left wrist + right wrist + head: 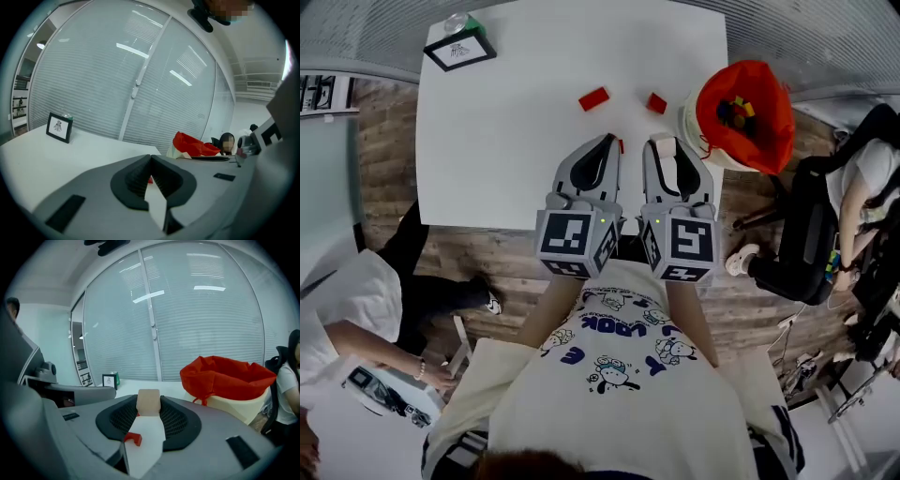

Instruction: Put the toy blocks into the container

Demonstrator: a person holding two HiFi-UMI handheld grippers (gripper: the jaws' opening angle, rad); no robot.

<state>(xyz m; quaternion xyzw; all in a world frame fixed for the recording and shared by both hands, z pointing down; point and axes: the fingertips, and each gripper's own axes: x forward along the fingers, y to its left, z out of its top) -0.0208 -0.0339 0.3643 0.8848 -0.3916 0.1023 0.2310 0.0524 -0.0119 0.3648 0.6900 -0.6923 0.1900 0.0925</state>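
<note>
My right gripper [149,398] is shut on a tan block [149,402], which sits upright between its pads. In the head view this gripper [664,141] hangs over the table's front part, left of the container [745,112]. The container is a cream bucket lined with a red bag, and several coloured blocks [736,112] lie inside it. My left gripper [609,141] is close beside the right one, its jaws shut with the tips touching and nothing held [150,157]. Two red blocks [593,98] [656,103] lie on the white table [506,141] ahead. A small red block [621,145] [133,438] shows between the grippers.
A black picture frame [459,49] stands at the table's far left corner. People sit at the left [356,309] and on a chair at the right [853,206]. The table's front edge lies just under the grippers' bodies.
</note>
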